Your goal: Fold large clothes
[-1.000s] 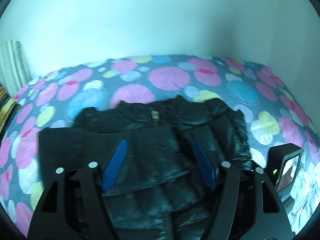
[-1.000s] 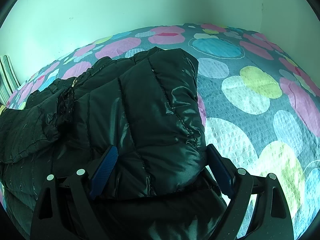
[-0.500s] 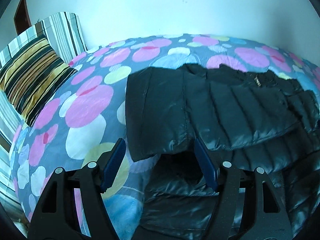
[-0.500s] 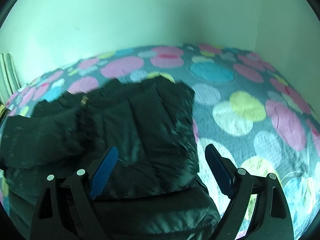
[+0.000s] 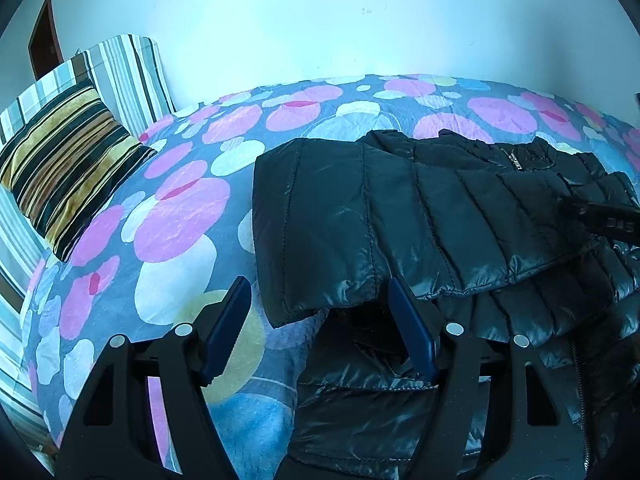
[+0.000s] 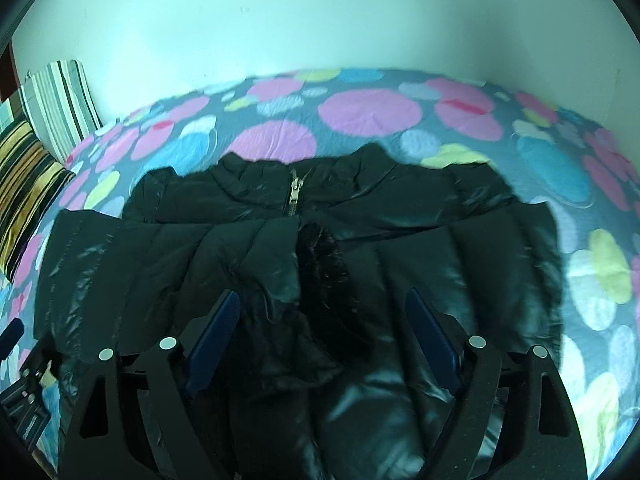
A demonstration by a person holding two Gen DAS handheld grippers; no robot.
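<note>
On one spotted bedspread (image 5: 180,216), one black jacket (image 5: 360,216), two striped pillows (image 5: 68,168)

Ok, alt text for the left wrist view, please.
A black puffer jacket lies on a bedspread with coloured circles, one sleeve folded across its body. The left gripper hovers open over the sleeve's cuff edge, holding nothing. Striped pillows lean against the wall at left.

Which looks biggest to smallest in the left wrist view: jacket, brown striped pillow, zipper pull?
1. jacket, fills most of the right half
2. brown striped pillow, at the left edge
3. zipper pull, a small metal glint near the collar

The jacket lies nearer the camera, but the gaps are wide enough to rank.
</note>
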